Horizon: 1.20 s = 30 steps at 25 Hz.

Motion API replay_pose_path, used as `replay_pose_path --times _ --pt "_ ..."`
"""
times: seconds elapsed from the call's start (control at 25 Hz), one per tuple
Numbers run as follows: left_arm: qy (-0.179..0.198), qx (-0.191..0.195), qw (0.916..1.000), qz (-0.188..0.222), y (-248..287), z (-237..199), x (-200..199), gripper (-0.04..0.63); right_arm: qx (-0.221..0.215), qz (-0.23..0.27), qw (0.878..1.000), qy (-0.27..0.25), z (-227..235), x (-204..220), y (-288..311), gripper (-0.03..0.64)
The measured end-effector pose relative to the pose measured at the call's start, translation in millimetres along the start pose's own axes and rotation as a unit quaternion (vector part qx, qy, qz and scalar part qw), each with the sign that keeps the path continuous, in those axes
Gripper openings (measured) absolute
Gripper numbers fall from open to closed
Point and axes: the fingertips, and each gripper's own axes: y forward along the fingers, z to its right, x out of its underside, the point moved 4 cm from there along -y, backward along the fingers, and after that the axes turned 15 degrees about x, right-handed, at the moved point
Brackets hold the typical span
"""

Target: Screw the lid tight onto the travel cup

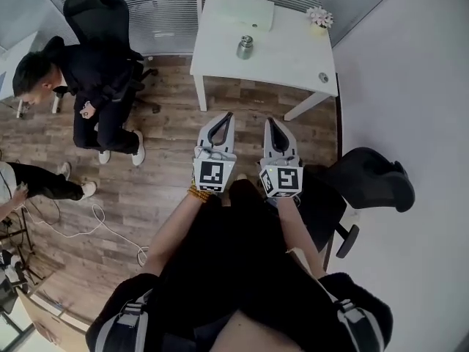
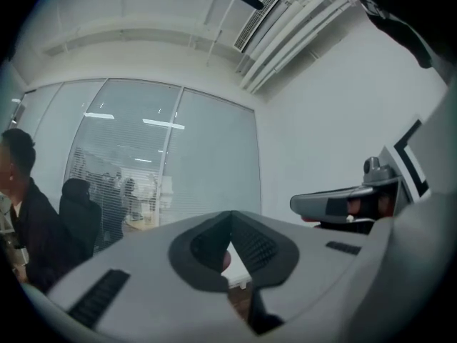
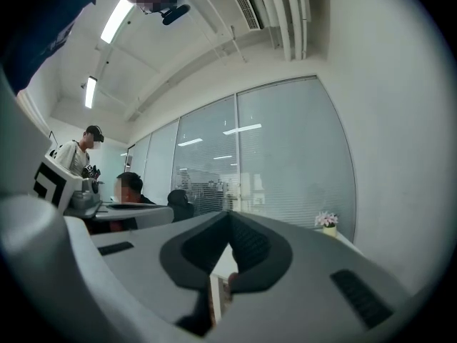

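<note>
the travel cup point(image 1: 244, 47) is not held yet. close to the person, the left gripper point(image 1: 228, 116) and the right gripper point(image 1: 270, 120) sit side by side, jaws closed on nothing. far ahead, past the floor, the cup stands upright on the white bench point(image 1: 286, 57), a bit nearer the left one.

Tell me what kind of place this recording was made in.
Most likely an office or meeting room: a glass partition with blinds, a black swivel chair, and a white table standing on wood-look flooring.
</note>
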Motion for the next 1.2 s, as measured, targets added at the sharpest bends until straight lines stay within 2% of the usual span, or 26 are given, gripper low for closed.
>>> replay_pose_path --times 0.12,0.28,0.6,0.96,1.2 --pt "0.005 0.009 0.9999 -0.008 31 -1 6 0.009 0.001 -0.002 1.0 0.005 22 5 25 -0.002" --pt "0.012 0.002 0.9997 -0.022 80 -10 14 0.009 -0.012 -0.006 1.0 0.008 54 11 68 -0.002" --pt "0.016 -0.042 0.998 -0.045 167 -24 23 0.009 -0.068 -0.008 0.998 0.016 115 12 150 -0.002" --pt "0.005 -0.089 0.9922 -0.087 197 -58 48 0.009 -0.117 -0.037 0.992 0.013 142 27 227 0.0" --pt "0.002 -0.084 0.9916 -0.098 219 -94 67 0.009 -0.141 -0.054 0.988 -0.011 143 37 275 0.0"
